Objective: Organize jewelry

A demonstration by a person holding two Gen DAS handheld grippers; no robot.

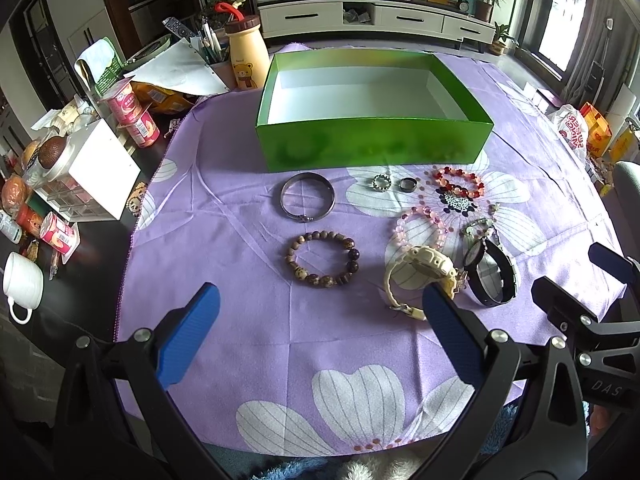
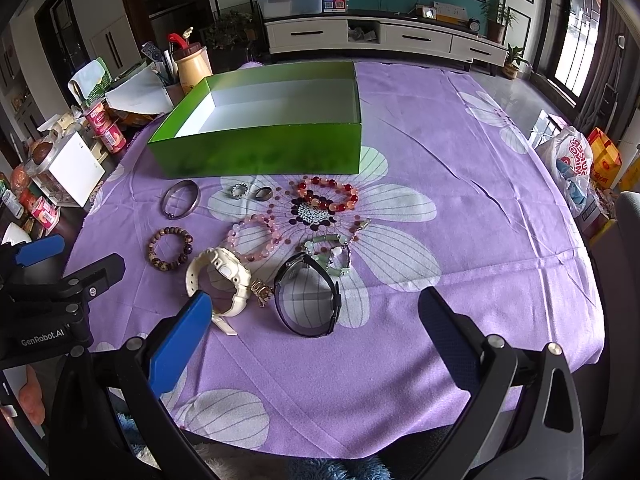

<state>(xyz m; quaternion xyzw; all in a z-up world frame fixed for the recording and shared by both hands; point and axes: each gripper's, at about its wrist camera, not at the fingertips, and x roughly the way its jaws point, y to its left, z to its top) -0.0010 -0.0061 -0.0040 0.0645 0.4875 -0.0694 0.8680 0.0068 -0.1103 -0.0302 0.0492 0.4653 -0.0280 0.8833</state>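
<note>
Both tongs, the left one [image 1: 320,320] and the right one [image 2: 316,320], are wide open and hold nothing. The jewelry lies on the purple cloth [image 2: 480,200], in front of the empty green box [image 1: 374,144]. The white watch [image 2: 218,280], gold clip [image 2: 262,291] and black watch [image 2: 308,300] sit close together, so a grab might snag two at once.

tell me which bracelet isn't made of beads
The silver bangle, a plain metal hoop lying just in front of the green box. The brown, pink and red bracelets are all beaded.
</note>
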